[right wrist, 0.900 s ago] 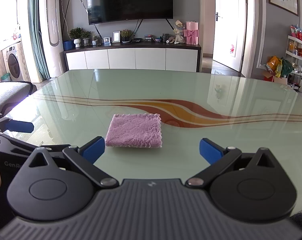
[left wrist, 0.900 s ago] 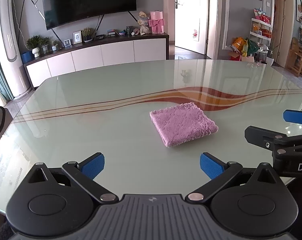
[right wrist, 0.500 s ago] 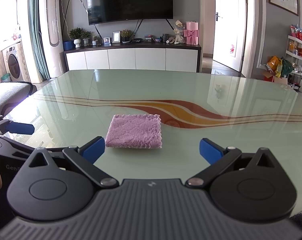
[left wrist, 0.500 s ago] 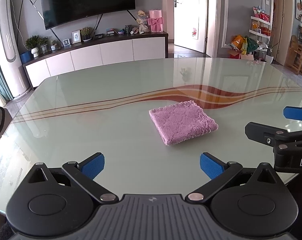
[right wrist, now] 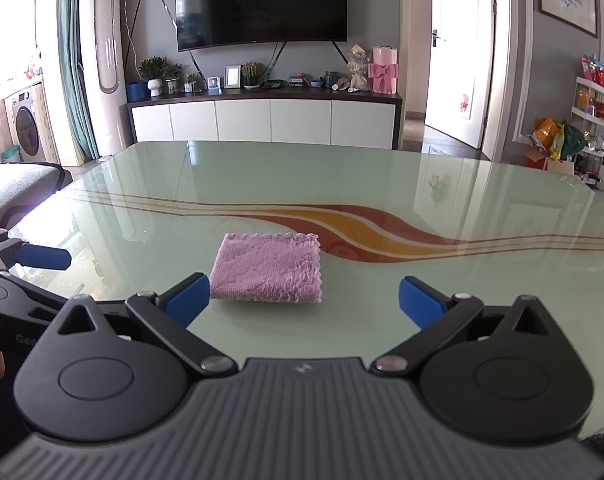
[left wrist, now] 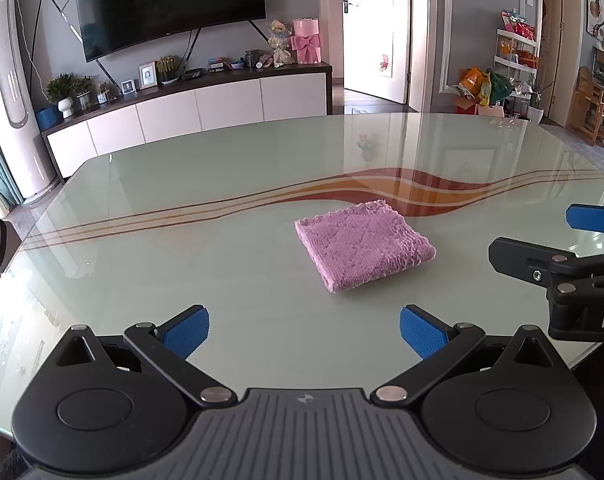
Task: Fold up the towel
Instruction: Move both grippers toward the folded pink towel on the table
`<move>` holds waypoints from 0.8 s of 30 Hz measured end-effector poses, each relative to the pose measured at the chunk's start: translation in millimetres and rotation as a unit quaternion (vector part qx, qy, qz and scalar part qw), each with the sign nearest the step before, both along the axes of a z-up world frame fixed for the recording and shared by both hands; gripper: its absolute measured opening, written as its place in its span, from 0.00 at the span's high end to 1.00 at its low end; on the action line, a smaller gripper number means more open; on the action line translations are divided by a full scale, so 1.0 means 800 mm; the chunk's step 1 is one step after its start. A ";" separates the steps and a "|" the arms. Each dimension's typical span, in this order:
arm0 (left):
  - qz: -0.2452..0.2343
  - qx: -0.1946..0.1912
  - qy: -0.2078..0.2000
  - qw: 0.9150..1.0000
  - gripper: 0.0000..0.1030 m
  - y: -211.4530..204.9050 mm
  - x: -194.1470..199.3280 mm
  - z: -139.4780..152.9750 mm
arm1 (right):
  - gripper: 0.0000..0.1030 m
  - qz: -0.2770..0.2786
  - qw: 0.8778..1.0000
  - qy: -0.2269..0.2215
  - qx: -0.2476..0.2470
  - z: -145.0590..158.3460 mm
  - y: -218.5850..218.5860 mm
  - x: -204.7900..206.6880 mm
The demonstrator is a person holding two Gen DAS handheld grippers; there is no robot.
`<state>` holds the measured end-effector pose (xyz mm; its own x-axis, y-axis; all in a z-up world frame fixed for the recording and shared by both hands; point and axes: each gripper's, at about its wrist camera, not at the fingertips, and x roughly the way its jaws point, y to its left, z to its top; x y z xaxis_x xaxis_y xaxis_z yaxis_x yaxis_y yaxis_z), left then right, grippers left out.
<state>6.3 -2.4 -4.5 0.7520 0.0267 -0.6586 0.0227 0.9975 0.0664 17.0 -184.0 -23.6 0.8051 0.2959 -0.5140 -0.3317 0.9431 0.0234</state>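
Two black grippers with blue pads hover over the near edge of a glossy pale-green glass table [left wrist: 182, 184], both spread wide and holding nothing: the left gripper [left wrist: 304, 331] and the right gripper [right wrist: 304, 298]. Ahead of them, apart from the pads, a fluffy pink folded towel [left wrist: 364, 250] lies flat on the tabletop beside its red-and-orange wave stripe [right wrist: 382, 228].
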 end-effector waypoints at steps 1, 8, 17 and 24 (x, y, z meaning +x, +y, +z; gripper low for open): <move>0.000 0.001 0.000 1.000 0.01 0.000 0.001 0.000 | 0.00 0.001 1.000 0.000 0.001 0.000 -0.001 0.001; 0.001 -0.003 -0.001 1.000 0.01 0.002 0.014 -0.001 | 0.00 0.002 1.000 0.006 0.003 -0.004 -0.001 0.016; -0.002 -0.007 -0.003 1.000 0.01 0.004 0.042 -0.005 | 0.00 0.005 1.000 0.012 0.010 -0.011 -0.001 0.042; 0.003 -0.008 0.003 1.000 0.01 0.009 0.065 -0.012 | 0.00 0.012 1.000 0.022 0.008 -0.019 0.002 0.055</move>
<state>58.4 4.7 -14.4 0.7485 0.0202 -0.6628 0.0168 0.9986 0.0495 61.1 -182.4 -38.5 0.7748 0.3230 -0.5435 -0.3526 0.9343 0.0526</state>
